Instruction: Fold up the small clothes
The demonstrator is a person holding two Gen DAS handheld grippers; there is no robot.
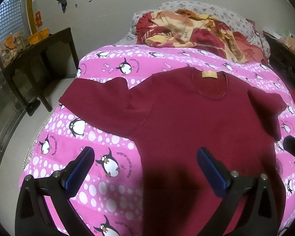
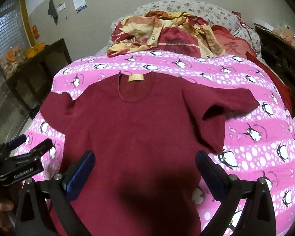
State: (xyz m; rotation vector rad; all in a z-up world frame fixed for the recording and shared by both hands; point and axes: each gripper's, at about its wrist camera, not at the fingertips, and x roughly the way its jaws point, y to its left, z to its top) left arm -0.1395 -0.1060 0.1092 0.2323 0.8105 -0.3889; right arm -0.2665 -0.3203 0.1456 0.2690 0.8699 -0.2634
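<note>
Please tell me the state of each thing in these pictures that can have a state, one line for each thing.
Dark red short-sleeved T-shirt: spread flat, unfolded, collar label showing.
Its sleeve on the right side: crumpled, partly folded over.
Left gripper with blue pads: open, empty, above the shirt's lower edge.
Right gripper with blue pads: open, empty, above the shirt.
Pink penguin-print bed cover: spread out under the shirt.
Red and yellow blanket: bunched in a heap.

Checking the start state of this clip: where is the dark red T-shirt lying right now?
The dark red T-shirt lies spread flat on the pink penguin bedspread, collar toward the pile of bedding at the far end, hem nearest both open grippers, centred in both wrist views.
</note>
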